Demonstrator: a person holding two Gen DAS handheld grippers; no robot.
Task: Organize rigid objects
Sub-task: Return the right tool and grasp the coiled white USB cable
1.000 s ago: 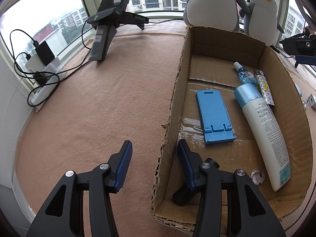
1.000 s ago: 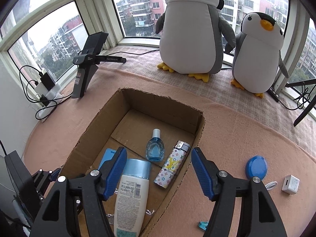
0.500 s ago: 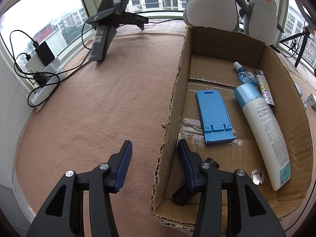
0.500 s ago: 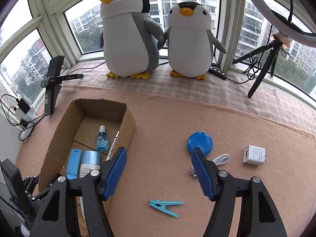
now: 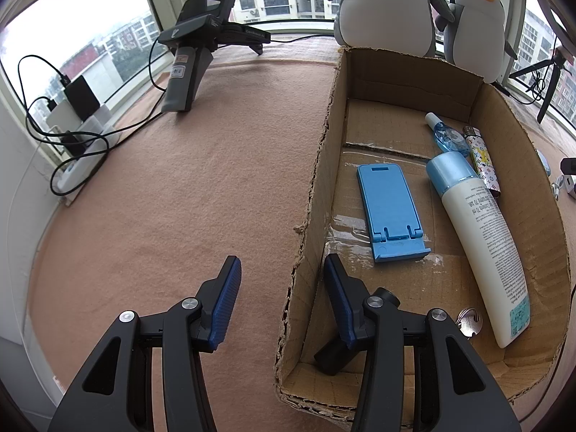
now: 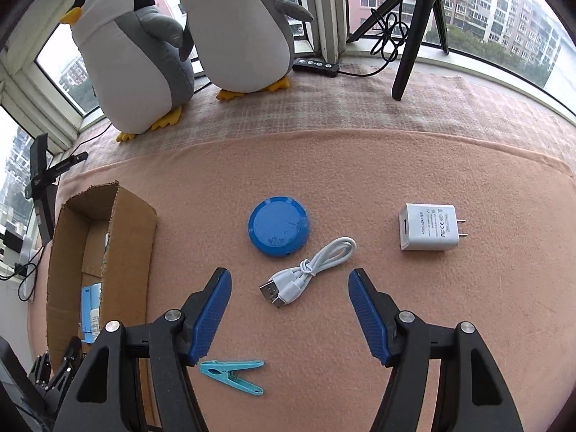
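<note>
Right tongs (image 6: pixel 289 309) gape above the white cable (image 6: pixel 306 273) near the blue disc (image 6: pixel 278 226), left tongs (image 5: pixel 282 297) apart astride the box (image 5: pixel 313 194) wall; a shallow pinch risks slipping off loose coils.

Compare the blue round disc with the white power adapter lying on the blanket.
The blue round disc is circular and blue; the white power adapter is boxy and white. The adapter has two metal prongs and printed text, the disc a plain, slightly scuffed top. The disc lies closer to the cardboard box. Both rest flat on the blanket, outside the box, ungripped.
</note>
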